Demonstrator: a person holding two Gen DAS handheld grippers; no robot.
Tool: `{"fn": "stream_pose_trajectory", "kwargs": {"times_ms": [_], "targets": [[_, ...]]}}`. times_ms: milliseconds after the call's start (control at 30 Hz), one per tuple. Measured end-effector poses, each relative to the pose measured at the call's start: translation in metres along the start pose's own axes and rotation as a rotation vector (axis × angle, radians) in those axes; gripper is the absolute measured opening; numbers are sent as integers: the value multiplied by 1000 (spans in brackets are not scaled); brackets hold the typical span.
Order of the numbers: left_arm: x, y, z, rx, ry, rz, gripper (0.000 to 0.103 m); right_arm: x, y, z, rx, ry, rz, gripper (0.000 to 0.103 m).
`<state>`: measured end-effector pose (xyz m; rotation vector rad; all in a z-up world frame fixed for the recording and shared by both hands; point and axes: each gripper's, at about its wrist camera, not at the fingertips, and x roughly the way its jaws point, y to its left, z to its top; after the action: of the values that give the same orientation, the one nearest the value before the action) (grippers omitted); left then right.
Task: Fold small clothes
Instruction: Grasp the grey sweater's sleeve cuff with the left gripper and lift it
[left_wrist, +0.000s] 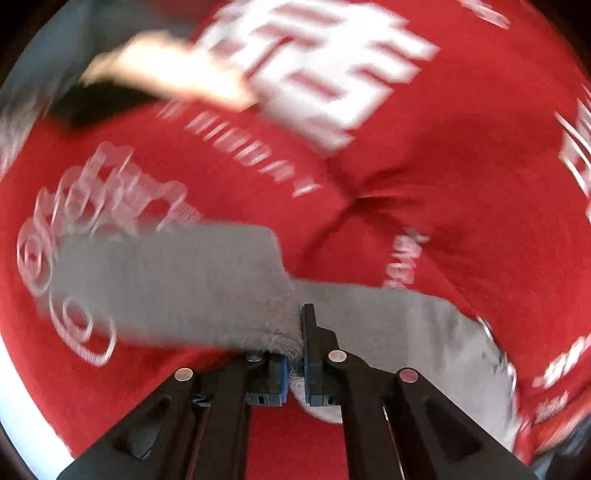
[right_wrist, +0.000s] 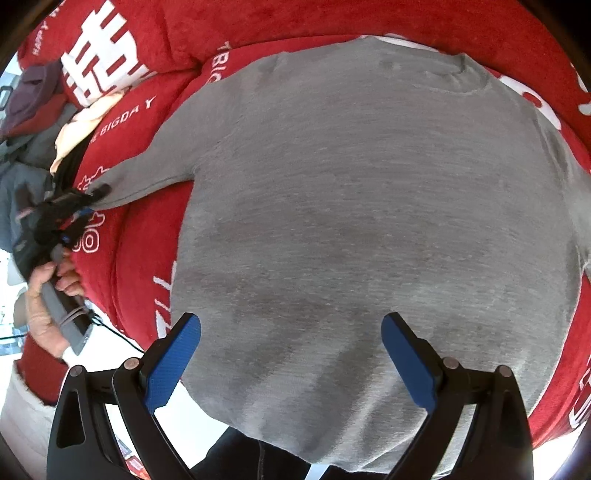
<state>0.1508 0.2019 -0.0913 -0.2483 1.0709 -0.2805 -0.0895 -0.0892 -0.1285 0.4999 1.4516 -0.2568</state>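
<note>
Grey knit long-sleeved sweater (right_wrist: 369, 221) lies flat on red printed blanket (right_wrist: 147, 236). Left gripper (left_wrist: 293, 363) jaws pinch its sleeve end, sleeve running out leftward; right gripper (right_wrist: 291, 354) jaws gape over the hem.

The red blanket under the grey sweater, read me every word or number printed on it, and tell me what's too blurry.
"BIGDA Y": white letters on the red blanket, left of the grey sweater.
"TBIG": white, partly cut off by the sweater's shoulder.
"HAPPY": seemingly, tiny, top left edge; unsure.
Large white block characters, top left: only partly in view.
"00": white outline near the left hand-held gripper; partial.
Left wrist view: all print motion-blurred, unreadable.
</note>
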Motion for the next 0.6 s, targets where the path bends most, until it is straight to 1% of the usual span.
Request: {"fn": "stream_pose_trajectory", "kwargs": {"times_ms": [67, 133, 200, 267, 300, 367, 400, 433, 467, 533, 600], "targets": [[-9, -41, 4, 119, -36, -25, 6, -5, -9, -1, 22, -16, 4, 99], [-17, -87, 0, 237, -68, -68, 6, -14, -21, 0, 44, -44, 0, 99], [-18, -138, -11, 349, -77, -136, 6, -23, -38, 0, 75, -75, -10, 99], [-8, -188, -31, 456, -50, -191, 6, -30, -56, 1, 114, -99, -16, 99], [-3, -205, -40, 493, -31, -208, 6, -35, -68, 0, 138, -113, -22, 99], [13, -237, -62, 544, 20, -249, 6, -41, -90, -3, 181, -133, -37, 99], [23, -250, -75, 566, 52, -255, 6, -44, -105, -6, 210, -144, -48, 99], [31, -259, -88, 583, 70, -237, 6, -46, -113, -9, 227, -149, -54, 99], [45, -267, -101, 604, 98, -194, 6, -47, -124, -12, 247, -155, -62, 99], [66, -272, -119, 631, 153, -120, 7, -49, -147, -18, 285, -158, -80, 99], [77, -272, -135, 664, 183, -45, 7, -47, -160, -22, 307, -154, -91, 99]]}}
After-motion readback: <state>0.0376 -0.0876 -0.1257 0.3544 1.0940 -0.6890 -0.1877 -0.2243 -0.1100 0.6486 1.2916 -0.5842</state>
